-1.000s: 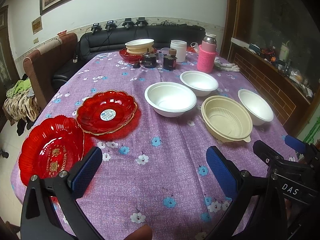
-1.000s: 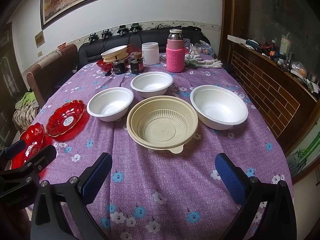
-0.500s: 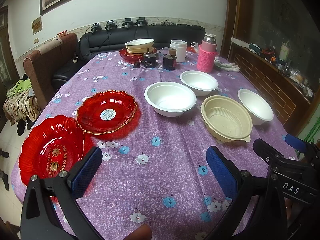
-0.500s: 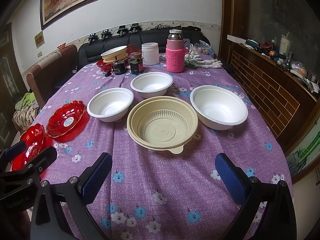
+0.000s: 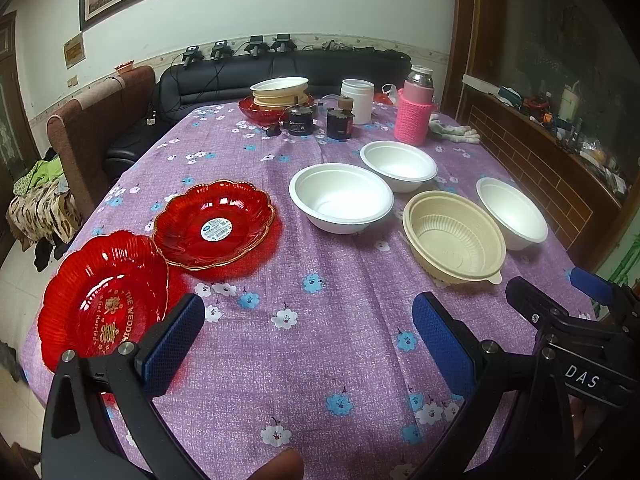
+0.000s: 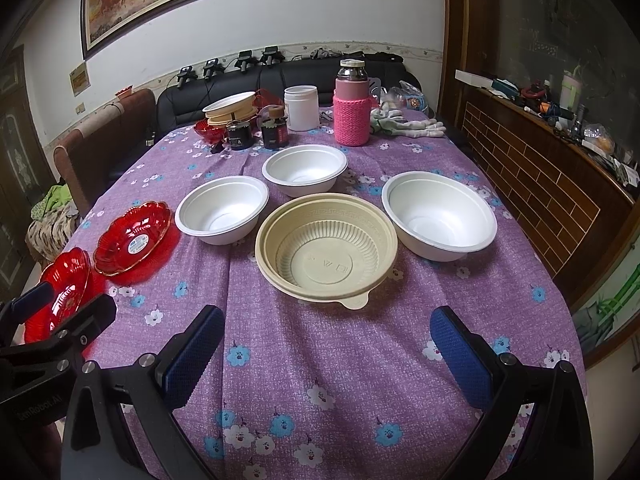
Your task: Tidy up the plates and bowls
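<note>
Two red plates lie at the table's left: a lettered one [image 5: 102,296] [image 6: 64,284] nearest the front edge and one with a white sticker [image 5: 214,230] [image 6: 134,238] behind it. A beige ribbed bowl [image 5: 454,236] [image 6: 326,246] stands at the centre right, with three white bowls around it: left [image 5: 340,202] [image 6: 222,214], far [image 5: 398,164] [image 6: 304,168] and right [image 5: 512,216] [image 6: 438,214]. My left gripper [image 5: 308,336] is open above the front cloth, beside the lettered plate. My right gripper [image 6: 326,348] is open in front of the beige bowl. Both hold nothing.
At the table's far end stand a stack of cream dishes on a red bowl [image 5: 280,94], two dark jars [image 5: 320,122], a white canister [image 6: 301,108] and a pink-sleeved flask [image 6: 352,110]. Gloves [image 6: 408,124] lie behind. A brick-faced sideboard [image 6: 540,184] runs along the right, chairs at the left.
</note>
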Motion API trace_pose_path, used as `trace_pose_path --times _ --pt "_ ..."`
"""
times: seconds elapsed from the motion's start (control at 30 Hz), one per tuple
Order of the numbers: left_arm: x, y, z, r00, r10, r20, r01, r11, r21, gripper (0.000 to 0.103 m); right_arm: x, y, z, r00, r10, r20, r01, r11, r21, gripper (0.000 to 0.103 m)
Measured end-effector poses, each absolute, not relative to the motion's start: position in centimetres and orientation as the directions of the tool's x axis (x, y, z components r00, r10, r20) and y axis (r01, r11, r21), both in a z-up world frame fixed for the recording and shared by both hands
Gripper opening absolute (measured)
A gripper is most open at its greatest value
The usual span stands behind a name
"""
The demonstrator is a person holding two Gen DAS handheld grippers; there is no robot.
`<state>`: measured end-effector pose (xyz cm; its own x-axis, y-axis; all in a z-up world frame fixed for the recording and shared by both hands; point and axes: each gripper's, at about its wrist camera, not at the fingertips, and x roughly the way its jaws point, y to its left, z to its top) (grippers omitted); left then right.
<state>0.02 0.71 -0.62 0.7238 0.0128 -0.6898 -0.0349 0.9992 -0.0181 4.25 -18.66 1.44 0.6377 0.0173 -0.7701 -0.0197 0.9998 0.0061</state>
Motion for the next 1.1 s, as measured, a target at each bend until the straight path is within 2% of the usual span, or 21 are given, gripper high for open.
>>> trace_pose_path --times 1.1 --pt "0.19 0.67 -0.87 0.721 0.011 -0.693 -0.034 0.999 -0.020 0.103 4.50 -18.47 1.39 0.634 0.026 -0.773 -0.026 1.000 0.013 0.103"
